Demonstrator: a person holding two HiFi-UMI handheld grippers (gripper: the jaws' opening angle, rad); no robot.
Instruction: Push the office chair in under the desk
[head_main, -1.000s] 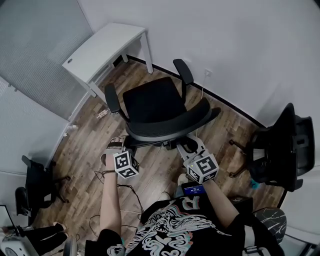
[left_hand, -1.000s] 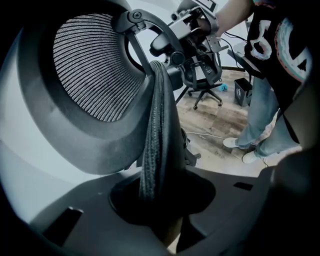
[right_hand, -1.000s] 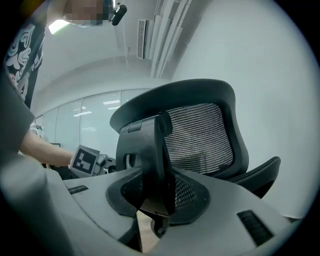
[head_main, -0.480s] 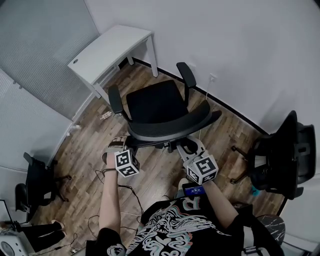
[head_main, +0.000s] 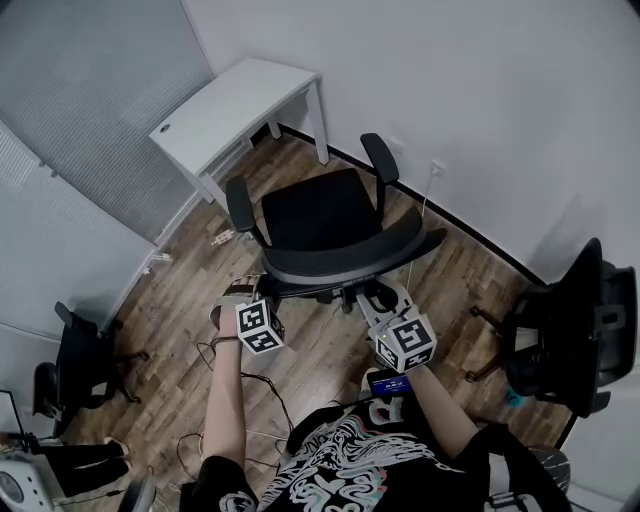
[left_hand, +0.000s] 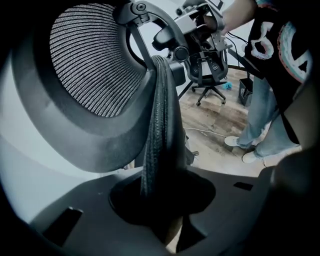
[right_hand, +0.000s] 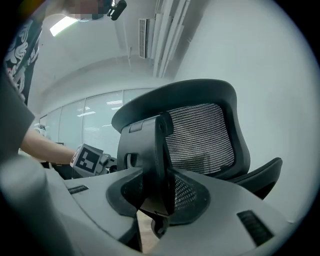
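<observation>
- My left gripper (head_main: 256, 293) is clamped on the rim of the backrest (head_main: 340, 258); my right gripper (head_main: 378, 297) pinches its rear frame.
- The office chair (head_main: 318, 210) stands near me, with the desk (head_main: 240, 100) far left.
- It's probably heavy but free-rolling, so I'd push on the stiff rim, not the soft mesh.

My head view is evenly lit and sharp, with soft shadows on the wooden floor (head_main: 320, 350) and strong fisheye curvature toward the edges. In my right gripper view a ceiling light (right_hand: 64, 25) glares overhead. My jaws, close to both lenses, render soft; corners vignette black.
</observation>
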